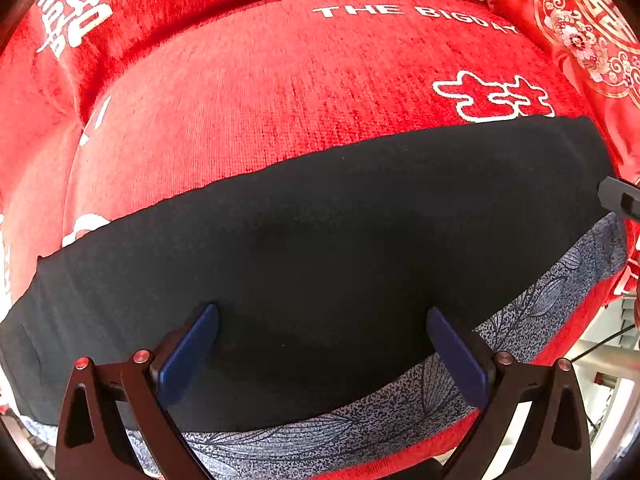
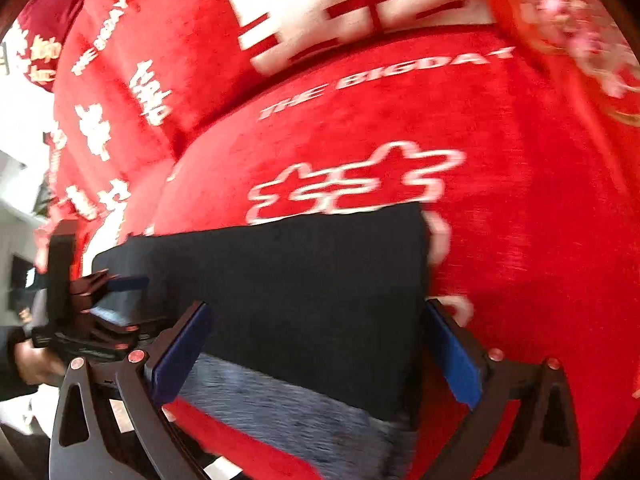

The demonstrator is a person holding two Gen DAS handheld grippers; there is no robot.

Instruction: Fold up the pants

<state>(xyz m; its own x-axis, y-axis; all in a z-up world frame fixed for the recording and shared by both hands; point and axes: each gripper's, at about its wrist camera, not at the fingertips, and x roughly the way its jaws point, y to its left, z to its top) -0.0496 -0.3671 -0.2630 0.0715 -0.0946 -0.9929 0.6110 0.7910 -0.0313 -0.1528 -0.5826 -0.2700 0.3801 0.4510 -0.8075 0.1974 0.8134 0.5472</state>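
The black pants (image 1: 320, 248) lie flat in a long folded band across a red sofa seat cushion (image 1: 280, 100). They also show in the right wrist view (image 2: 304, 292), with their right end square on the cushion. My left gripper (image 1: 322, 344) is open and empty, its blue pads just above the pants' near part. My right gripper (image 2: 316, 344) is open and empty over the pants' right end. The left gripper shows in the right wrist view (image 2: 116, 300) at the left. A tip of the right gripper shows at the left wrist view's right edge (image 1: 622, 200).
A grey-blue leaf-patterned cloth (image 1: 400, 408) lies under the pants along the cushion's front edge, also in the right wrist view (image 2: 288, 412). Red backrest cushions (image 2: 200, 40) with white characters stand behind. An embroidered red pillow (image 1: 580, 28) sits at the right. The floor lies beyond the front edge.
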